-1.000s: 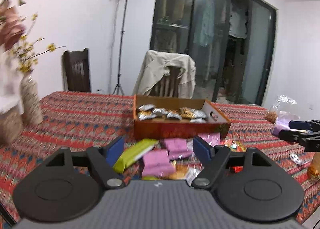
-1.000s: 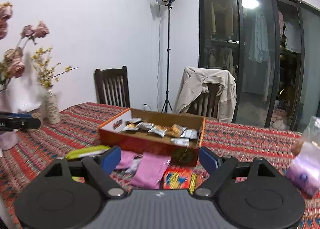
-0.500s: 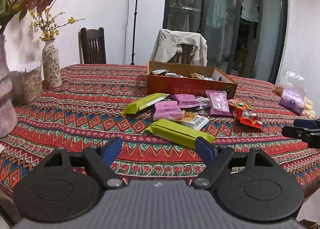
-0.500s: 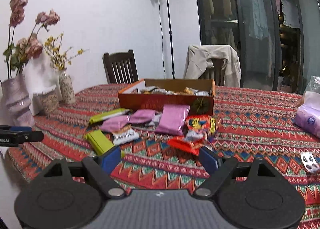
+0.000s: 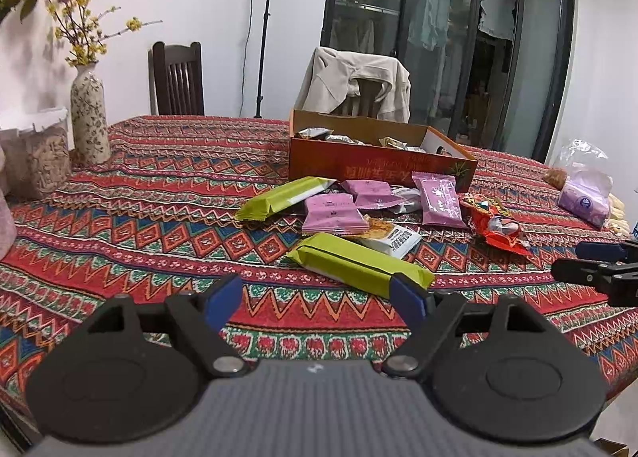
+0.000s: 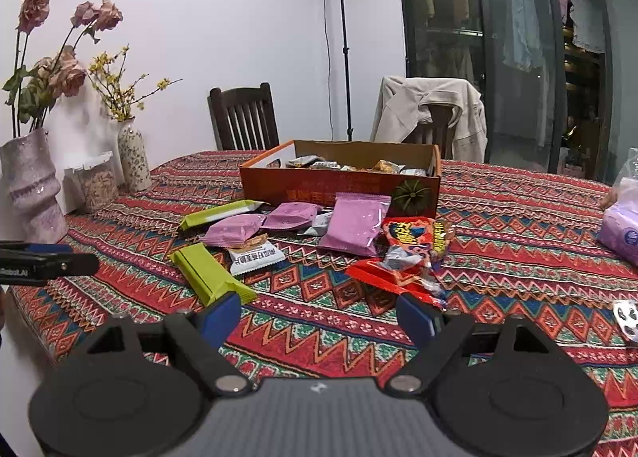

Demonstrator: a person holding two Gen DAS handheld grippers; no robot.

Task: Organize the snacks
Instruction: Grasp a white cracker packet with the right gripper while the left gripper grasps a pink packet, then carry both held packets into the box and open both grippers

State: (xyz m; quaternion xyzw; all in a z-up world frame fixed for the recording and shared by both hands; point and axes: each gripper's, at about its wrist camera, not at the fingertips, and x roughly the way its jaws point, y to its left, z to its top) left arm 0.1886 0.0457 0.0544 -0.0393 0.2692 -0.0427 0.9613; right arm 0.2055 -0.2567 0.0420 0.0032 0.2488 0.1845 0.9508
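Snacks (image 5: 359,213) heaped mid-table at 12 o'clock before orange box (image 5: 379,166) with unreadable print, left gripper (image 5: 317,293) wide, empty, nearest green bar (image 5: 359,261) at 1 o'clock; right view, right gripper (image 6: 319,311) wide, empty, red packet (image 6: 392,277) at 1 o'clock, vases (image 6: 133,156) at 10.

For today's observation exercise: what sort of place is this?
Probably a home dining room: a table with a patterned cloth, wooden chairs, flower vases, and clothes hanging behind glass doors.
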